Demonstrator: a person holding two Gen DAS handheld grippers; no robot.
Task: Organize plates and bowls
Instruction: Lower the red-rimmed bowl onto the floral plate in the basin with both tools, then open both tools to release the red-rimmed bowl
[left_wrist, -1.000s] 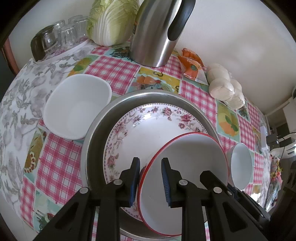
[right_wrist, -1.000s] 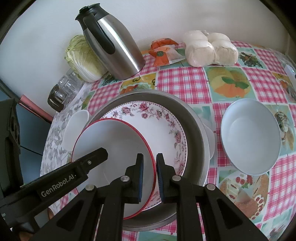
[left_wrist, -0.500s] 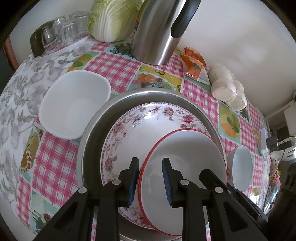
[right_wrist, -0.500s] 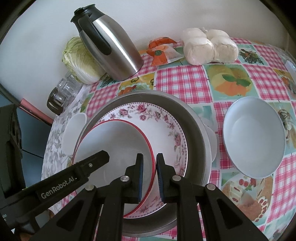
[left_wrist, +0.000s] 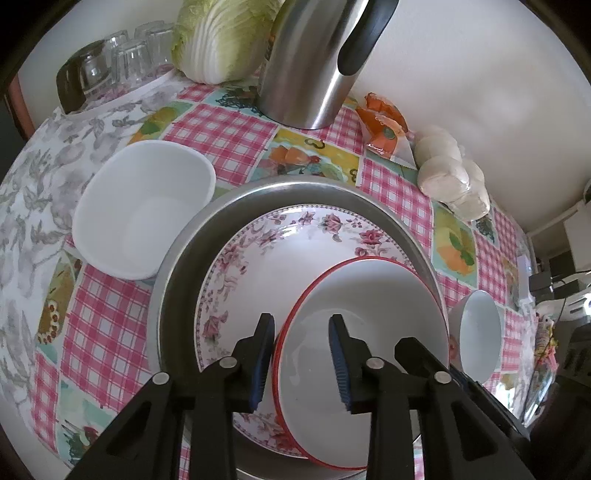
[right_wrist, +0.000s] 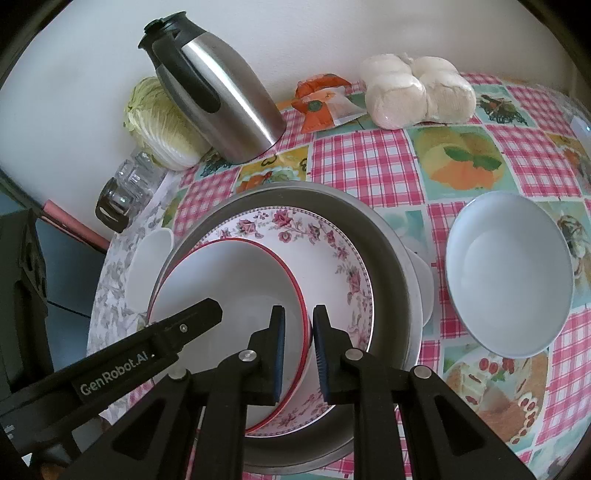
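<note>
The red-rimmed bowl (left_wrist: 365, 325) sits in the floral plate (left_wrist: 280, 254) inside the steel pan (left_wrist: 177, 266). The left claw (left_wrist: 301, 354) has just been opening, straddling the bowl's rim without pressing; the right claw (right_wrist: 297, 343) pinches the opposite rim. Only the right view shows the thermos lid (right_wrist: 162, 27).

Jug (left_wrist: 314, 62) top cut off, cabbage (left_wrist: 225, 37) cropped, white bowl (right_wrist: 149, 266) half hidden behind metal tray (right_wrist: 391, 258), far clutter (left_wrist: 554, 295) perhaps cables.

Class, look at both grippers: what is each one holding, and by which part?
The right gripper clamps the red-rimmed white bowl by its rim. The left gripper straddles the opposite rim, its jaws just opened, pads off it, holding nothing.
</note>
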